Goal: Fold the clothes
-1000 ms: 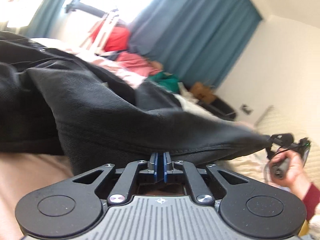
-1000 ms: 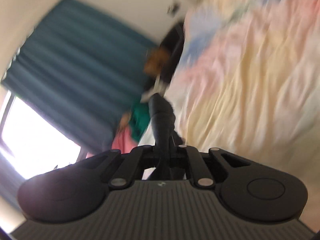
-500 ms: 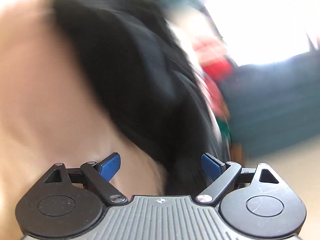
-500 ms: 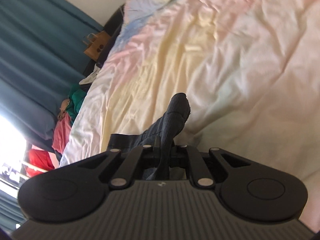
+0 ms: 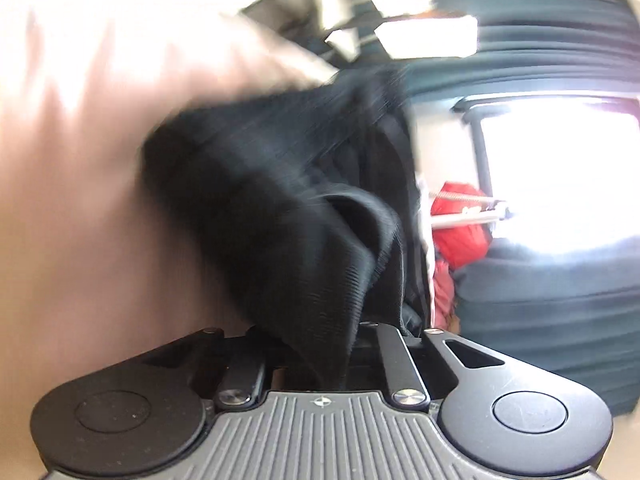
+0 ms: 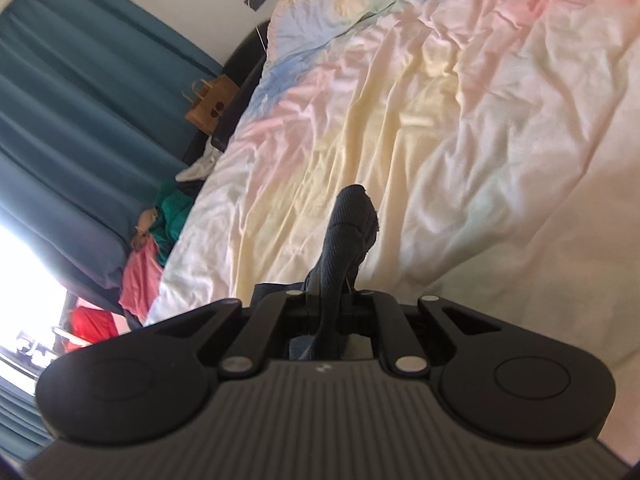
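A black garment (image 5: 280, 208) hangs blurred over the pale bed sheet (image 5: 80, 200) in the left wrist view. A fold of it runs down between the jaws of my left gripper (image 5: 344, 344), which are closing tight on the cloth; the pads are hidden under it. In the right wrist view my right gripper (image 6: 326, 300) is shut on a corner of the same dark ribbed fabric (image 6: 348, 224), which sticks up past the fingers above the pastel bed cover (image 6: 460, 120).
Teal curtains (image 6: 60, 100) and a bright window (image 5: 560, 180) stand beyond the bed. A brown paper bag (image 6: 212, 104) and a heap of pink and green clothes (image 6: 160, 240) lie along the bed's far side, with a red item (image 5: 460, 220) near the window.
My left gripper let go of the hem, opened wide, rolled, and closed on another fold of the garment. The right gripper kept its pinch and dipped toward the bed.
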Motion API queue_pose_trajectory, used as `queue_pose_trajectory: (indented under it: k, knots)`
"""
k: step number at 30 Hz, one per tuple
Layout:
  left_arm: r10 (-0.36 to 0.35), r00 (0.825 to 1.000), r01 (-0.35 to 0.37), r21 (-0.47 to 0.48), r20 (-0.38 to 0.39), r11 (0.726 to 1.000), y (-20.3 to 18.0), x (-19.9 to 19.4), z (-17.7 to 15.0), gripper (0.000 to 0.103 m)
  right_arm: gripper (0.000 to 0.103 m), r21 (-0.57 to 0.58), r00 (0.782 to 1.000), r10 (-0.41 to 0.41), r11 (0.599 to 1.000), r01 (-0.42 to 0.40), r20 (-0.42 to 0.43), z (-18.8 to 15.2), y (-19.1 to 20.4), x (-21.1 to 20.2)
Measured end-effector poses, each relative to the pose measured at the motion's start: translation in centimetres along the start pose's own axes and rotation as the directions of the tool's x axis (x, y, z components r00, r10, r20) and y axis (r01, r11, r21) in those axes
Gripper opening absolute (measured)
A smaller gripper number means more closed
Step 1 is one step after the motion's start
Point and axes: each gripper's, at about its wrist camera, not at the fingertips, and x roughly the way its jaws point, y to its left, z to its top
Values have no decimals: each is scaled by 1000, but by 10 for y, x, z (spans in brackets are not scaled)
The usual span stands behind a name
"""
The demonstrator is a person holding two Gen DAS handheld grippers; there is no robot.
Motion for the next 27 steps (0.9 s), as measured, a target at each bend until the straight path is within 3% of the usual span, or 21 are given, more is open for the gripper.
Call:
queue_pose_trajectory:
  k: [5,8,11,14,17,20,22,24,27]
  knots:
    - [-39,998,34,98,47,995,-65,-48,39,7,7,-77,997,40,996,-45,-66,29,46,18]
    - [-67,996,60,109,55,992,-95,-78,62,6,7,-110,980,175,977,-185,-100,49,96,19]
    - [-107,994,103,90,37,991,-105,-94,73,6,7,-135,924,382,914,-382,-30,68,136,-11]
    - [-144,989,146,80,-20,986,-83,-117,76,6,7,-156,866,496,862,-482,66,84,131,-44]
    - [-132,988,137,58,-81,989,-33,-135,68,6,7,-186,887,451,884,-428,99,84,88,-61]
    - [-39,988,42,17,-151,999,19,-132,59,7,7,-191,955,291,942,-277,51,71,19,-60]
    - [46,981,-43,22,-189,999,44,-126,55,7,7,-165,988,156,974,-155,-6,61,-30,-54]
    - [99,972,-95,32,-214,995,56,-122,53,8,7,-120,997,57,991,-64,-60,51,-69,-49]
    - [169,962,-146,118,-215,982,50,-118,53,11,7,-120,997,-1,993,-8,-79,35,-97,-48]
